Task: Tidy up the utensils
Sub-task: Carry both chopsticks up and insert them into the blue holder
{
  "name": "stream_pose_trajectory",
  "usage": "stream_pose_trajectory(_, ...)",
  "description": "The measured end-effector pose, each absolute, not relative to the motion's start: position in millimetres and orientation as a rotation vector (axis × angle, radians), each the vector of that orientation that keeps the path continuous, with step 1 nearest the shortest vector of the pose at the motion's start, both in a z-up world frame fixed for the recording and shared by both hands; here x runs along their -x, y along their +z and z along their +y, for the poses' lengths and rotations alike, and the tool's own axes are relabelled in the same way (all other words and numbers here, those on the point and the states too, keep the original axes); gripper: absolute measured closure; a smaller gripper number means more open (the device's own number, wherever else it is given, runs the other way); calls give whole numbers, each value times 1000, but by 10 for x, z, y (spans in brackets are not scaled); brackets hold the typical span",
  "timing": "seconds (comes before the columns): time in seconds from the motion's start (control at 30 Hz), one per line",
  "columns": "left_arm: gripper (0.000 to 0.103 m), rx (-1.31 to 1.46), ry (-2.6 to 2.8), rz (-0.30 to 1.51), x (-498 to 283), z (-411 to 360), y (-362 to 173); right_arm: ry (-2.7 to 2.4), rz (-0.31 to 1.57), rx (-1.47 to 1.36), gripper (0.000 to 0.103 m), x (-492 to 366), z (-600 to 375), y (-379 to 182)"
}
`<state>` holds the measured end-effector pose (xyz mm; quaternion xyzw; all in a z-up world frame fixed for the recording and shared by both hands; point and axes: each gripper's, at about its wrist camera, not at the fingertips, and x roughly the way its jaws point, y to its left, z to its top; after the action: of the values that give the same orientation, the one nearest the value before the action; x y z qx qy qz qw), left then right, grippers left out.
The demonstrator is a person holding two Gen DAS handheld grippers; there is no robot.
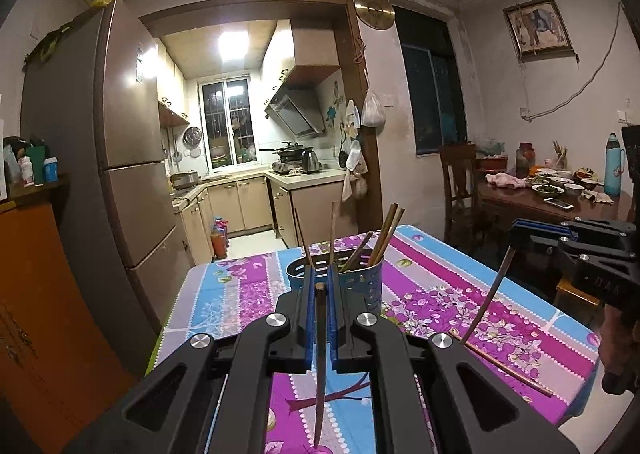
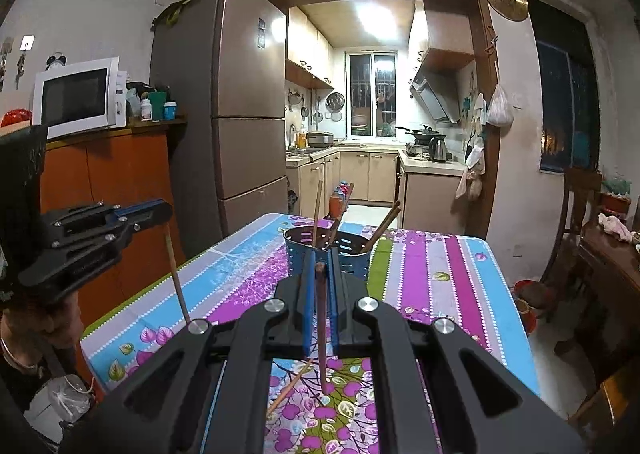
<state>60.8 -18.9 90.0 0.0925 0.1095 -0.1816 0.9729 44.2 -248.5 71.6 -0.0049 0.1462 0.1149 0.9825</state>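
- The left gripper [image 1: 320, 286], at the bottom centre of the left wrist view, has its jaws clenched on a dark chopstick [image 1: 320, 370] that hangs down between the blue pads toward the tablecloth.
- The right gripper [image 2: 320, 266] likewise grasps a reddish chopstick [image 2: 322, 334]; in the left wrist view it shows at the right edge [image 1: 520, 228], with its stick slanting down.
- The blue perforated holder [image 1: 368, 278] stands just beyond both grippers, centre frame, already holding several upright chopsticks.
- One loose chopstick [image 1: 500, 362] lies flat on the cloth at the lower right of the left view.
- Handling, as a judgement: these sticks look light, stiff and thin, likely smooth, so they may pivot or slip in the pads. Gripping near the thick upper end, as now, lets the tip drop into the holder.
- The holder seems light too; a sideways knock could tip it.
- The surface is a table under a purple, blue and pink floral cloth [image 2: 440, 274], probably slick.
- Behind it: a tall fridge [image 2: 240, 94] at upper left, a lit kitchen at centre, and a dining table with dishes [image 1: 552, 190] at the right.
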Motion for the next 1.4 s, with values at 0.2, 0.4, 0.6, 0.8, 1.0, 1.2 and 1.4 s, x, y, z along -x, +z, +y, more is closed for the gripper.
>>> stream_pose_trajectory(0.2, 96, -211, -304, 250, -703, -294, 784, 238, 304, 7, 98, -471, -2438, 726)
stream_pose_trajectory(0.4, 96, -228, -244, 249, -748, -300, 753, 246, 313, 12, 98, -530, -2356, 767)
stream_pose_trajectory(0.6, 96, -246, -210, 246, -772, -296, 754, 259, 321, 14, 98, -634, -2295, 796)
stream_pose_trajectory(0.8, 96, -247, -190, 250, -857, -289, 763, 256, 317, 28, 98, -801, -2242, 888)
stream_pose_trajectory(1.0, 96, -256, -175, 244, -944, -310, 785, 247, 310, 37, 98, -989, -2257, 1004)
stream_pose_trajectory(1.2, 96, -269, -163, 237, -1080, -342, 853, 227, 288, 51, 98, -1189, -2291, 1165)
stream_pose_trajectory(1.4, 96, -208, -185, 178, -1368, -309, 1254, 200, 236, 28, 98, -1411, -2364, 1435)
